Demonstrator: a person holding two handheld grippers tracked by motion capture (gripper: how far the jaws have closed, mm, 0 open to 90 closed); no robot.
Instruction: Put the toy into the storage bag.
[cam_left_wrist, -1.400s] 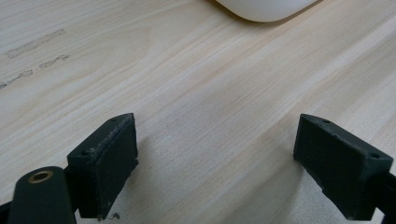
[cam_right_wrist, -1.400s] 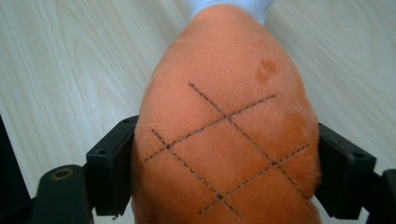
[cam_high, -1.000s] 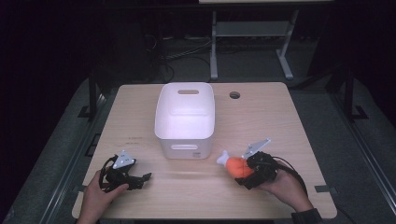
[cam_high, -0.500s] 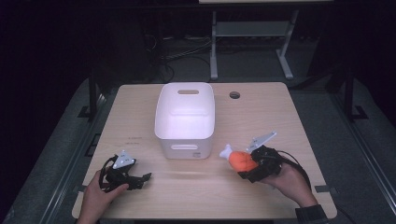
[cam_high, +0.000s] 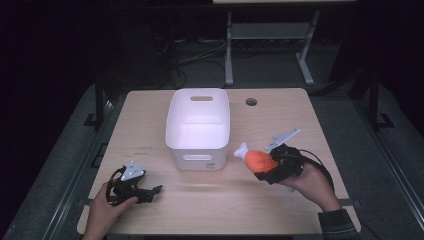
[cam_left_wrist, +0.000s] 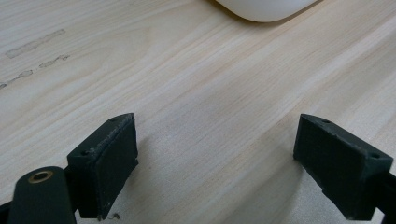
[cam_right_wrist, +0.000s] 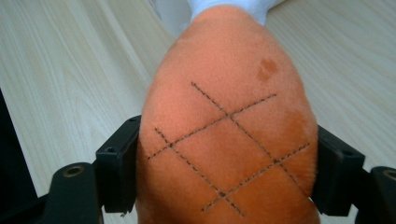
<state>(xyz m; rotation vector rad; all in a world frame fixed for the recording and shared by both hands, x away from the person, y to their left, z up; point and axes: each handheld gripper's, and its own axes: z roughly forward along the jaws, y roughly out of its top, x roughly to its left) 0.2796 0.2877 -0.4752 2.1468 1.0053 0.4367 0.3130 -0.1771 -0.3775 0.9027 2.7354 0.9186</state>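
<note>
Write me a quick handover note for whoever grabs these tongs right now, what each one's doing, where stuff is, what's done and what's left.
Right tongs: shut on the orange plush drumstick, lifted above the table, just right of the white bin, white bone end toward the bin.
Left tongs: open, holding nothing, low over the table's near left corner.
Done: drumstick picked up.
Left: probably carry it over the bin's rim and release it inside. The bin looks empty.

You have two grippers: left gripper (cam_high: 145, 193), right gripper (cam_high: 265, 167). One plush drumstick toy (cam_high: 257, 159), orange with white bone end, between right jaws. One white plastic bin (cam_high: 198, 125), ahead of both jaws. Nothing between left jaws. One wooden table (cam_high: 280, 117).
</note>
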